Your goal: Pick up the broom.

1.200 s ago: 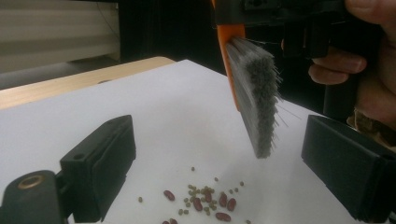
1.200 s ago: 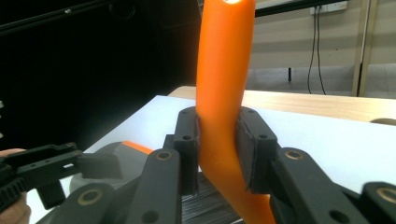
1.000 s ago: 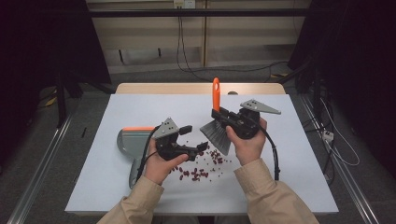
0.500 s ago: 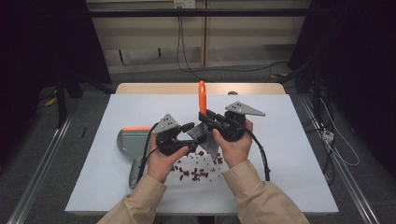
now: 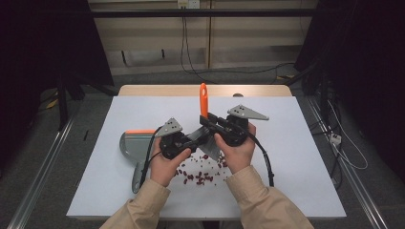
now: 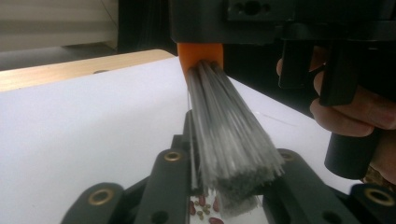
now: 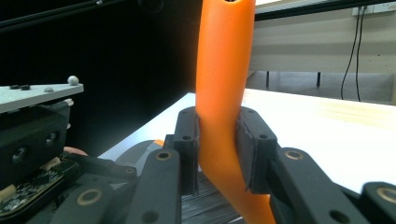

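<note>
Shifted left since earlier: right gripper (image 5: 206,123) pinching orange-handled grey-bristled brush (image 7: 219,93).
Bristles between spread left gripper (image 5: 192,143) jaws; red beans (image 5: 200,171), grey dustpan (image 5: 131,145) nearby.

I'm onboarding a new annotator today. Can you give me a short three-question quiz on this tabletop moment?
1. True or false: the right gripper is clamped on the orange plastic handle of the grey-bristled brush.
2. Where does the grey dustpan with an orange edge lie? A) on the white table, at the person's left; B) in the left gripper; C) on the floor.
3. Fill in: scattered on the table between the person's hands lie small dark red ____.

Key: 1 true; 2 A; 3 beans. In the left gripper view the brush's bristles hang in front of its jaws, and whether they are gripped cannot be told.
</note>
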